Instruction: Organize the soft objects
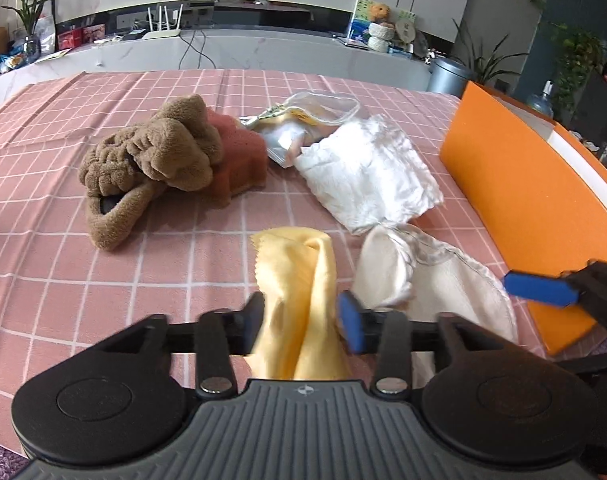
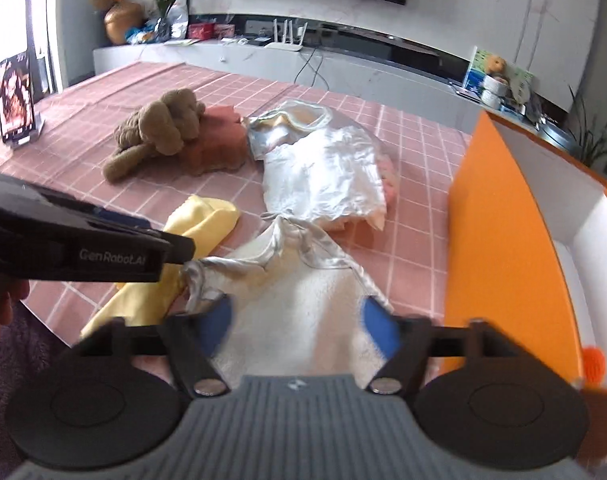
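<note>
Yellow cloth (image 1: 299,300) between parted left tool (image 1: 303,320), right tool (image 2: 299,320) released over white towel (image 2: 303,304)

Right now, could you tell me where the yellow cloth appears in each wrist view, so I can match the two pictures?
Left wrist view: the yellow cloth stands at bottom centre, between the left gripper's parted fingers.
Right wrist view: the yellow cloth lies at left of centre, partly behind the left gripper.
Shared landmark: the orange box sits at the right edge in both views.
</note>
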{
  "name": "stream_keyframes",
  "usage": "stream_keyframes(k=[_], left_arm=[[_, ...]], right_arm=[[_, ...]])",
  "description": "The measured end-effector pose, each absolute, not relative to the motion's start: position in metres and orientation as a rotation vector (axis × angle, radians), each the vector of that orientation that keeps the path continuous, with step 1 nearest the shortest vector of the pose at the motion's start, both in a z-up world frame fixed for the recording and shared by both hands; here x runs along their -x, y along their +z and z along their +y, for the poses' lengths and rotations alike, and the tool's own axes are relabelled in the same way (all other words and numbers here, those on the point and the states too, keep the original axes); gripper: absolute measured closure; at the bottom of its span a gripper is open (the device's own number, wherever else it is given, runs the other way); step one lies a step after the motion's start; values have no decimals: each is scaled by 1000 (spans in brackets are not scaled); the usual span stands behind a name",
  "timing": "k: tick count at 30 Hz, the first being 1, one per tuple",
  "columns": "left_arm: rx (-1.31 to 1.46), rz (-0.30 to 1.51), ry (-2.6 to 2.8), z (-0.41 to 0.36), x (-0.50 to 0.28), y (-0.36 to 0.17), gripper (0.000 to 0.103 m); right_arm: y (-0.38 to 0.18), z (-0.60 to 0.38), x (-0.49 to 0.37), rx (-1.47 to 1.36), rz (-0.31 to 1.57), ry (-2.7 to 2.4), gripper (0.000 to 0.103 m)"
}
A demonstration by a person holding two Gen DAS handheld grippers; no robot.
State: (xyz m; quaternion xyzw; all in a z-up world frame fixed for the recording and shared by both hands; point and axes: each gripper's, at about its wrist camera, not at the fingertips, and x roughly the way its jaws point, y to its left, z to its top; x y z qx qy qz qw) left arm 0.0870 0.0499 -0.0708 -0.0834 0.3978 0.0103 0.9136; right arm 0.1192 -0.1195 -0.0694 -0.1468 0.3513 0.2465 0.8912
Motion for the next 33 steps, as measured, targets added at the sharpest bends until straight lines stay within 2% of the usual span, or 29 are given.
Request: stream_keyframes(k=[6, 12, 21, 23, 24, 25, 28, 33], left_arm=[[169, 851, 19, 45, -99, -77, 44], [139, 851, 10, 40, -106, -82, 53], [125, 837, -17, 33, -108, -82, 76], [137, 837, -29, 33, -108, -82, 84], [145, 837, -38, 33, -108, -82, 92], [154, 837, -49, 33, -107, -82, 95], [134, 831, -44, 27, -106, -82, 98], [152, 823, -44, 27, -100, -79, 100]], right_arm=[[-87, -119, -142, 238, 842, 488, 24], [-93, -121, -147, 195, 848, 469, 24], [-90, -115, -135, 219, 791, 510, 64], [-90, -115, -135, 225, 779, 489, 84], [-90, -117, -136, 220, 778, 486, 86], [-90, -118, -136, 214, 778, 482, 89], [-90, -115, -133, 233, 759, 473, 97], [-85, -116, -127, 241, 724, 456, 99]])
